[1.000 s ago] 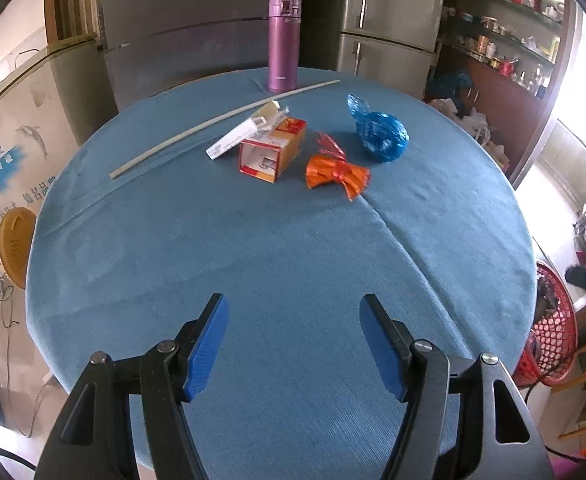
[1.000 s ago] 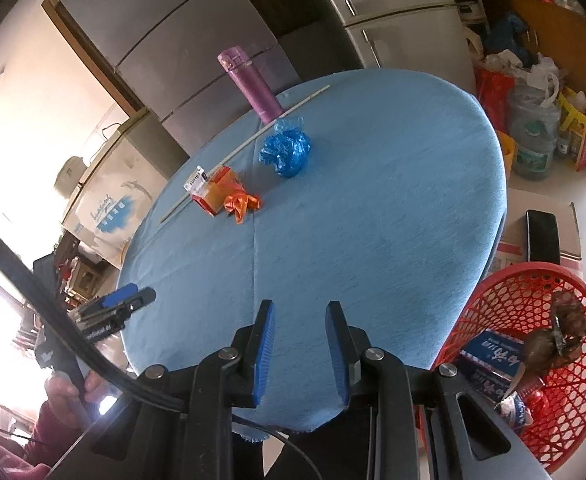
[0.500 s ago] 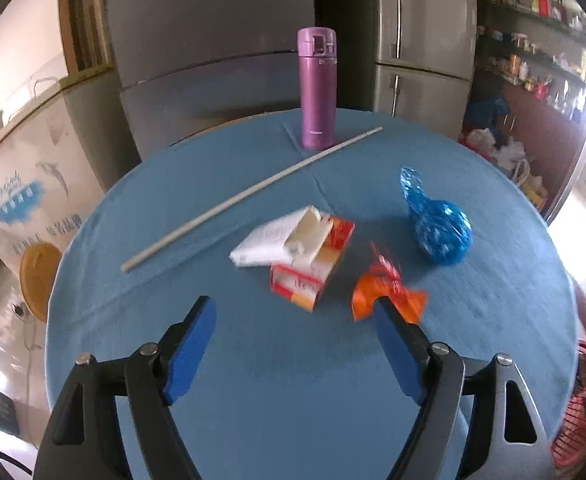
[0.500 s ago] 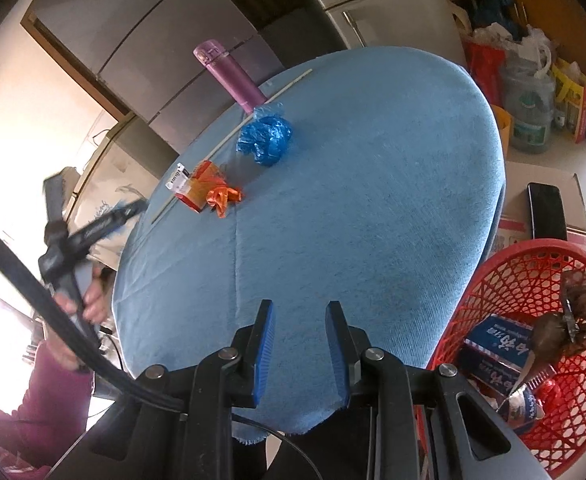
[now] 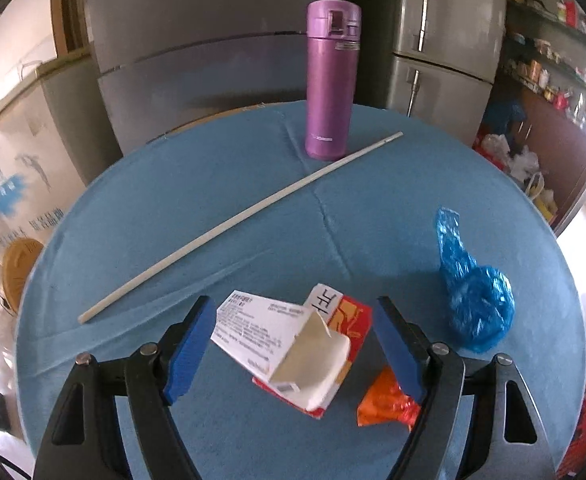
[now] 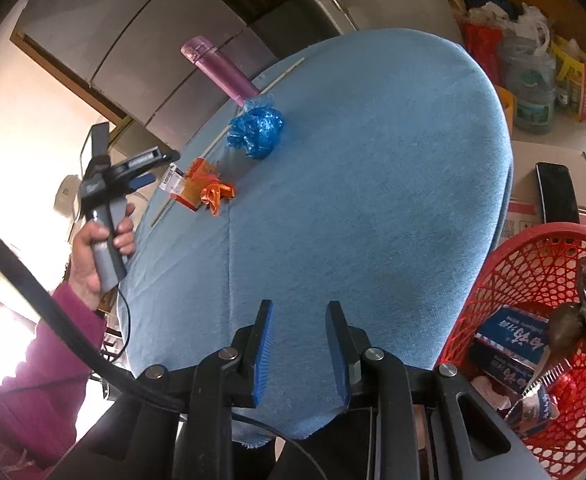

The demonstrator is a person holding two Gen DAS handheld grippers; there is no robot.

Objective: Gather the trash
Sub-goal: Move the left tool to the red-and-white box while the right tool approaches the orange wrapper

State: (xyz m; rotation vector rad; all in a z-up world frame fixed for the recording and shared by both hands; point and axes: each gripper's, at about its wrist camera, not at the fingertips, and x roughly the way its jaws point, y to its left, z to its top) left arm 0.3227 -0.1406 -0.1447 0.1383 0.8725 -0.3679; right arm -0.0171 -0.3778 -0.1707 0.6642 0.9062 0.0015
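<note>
- The trash I'm after sits on the near-left part of the round blue desk [image 5: 253,208]: a white carton [image 5: 281,340] lying across a red-and-orange box [image 5: 345,316].
- My left claw [image 5: 293,344] is spread wide around that pair; the blue pads [image 5: 191,344] stand on either side of the cartons and I see no pad pressing on them.
- An orange foil wrapper [image 5: 385,400] lies just to the right of the box, partly hidden behind the claw's right-hand pad.
- Further right, apart from the cartons, lies a crumpled blue plastic bag [image 5: 473,300].
- A long pale stick [image 5: 237,224] runs diagonally across the desk behind the cartons, its far end just beside a purple flask [image 5: 331,80] standing upright near the far edge.
- In the right wrist view I see a hand [image 6: 101,256] in a magenta sleeve [image 6: 25,380] holding the left tool's grip beside the desk's edge.
- My right claw [image 6: 301,356] is narrowed down and has nothing between its pads; it hangs over the near edge of the desk.
- Below and to its right stands a red mesh basket [image 6: 541,248] on the floor, with a blue box [image 6: 509,336], brownish wrappers and other scraps inside.
- A dark phone [image 6: 557,192] lies on a cardboard box behind the basket.
</note>
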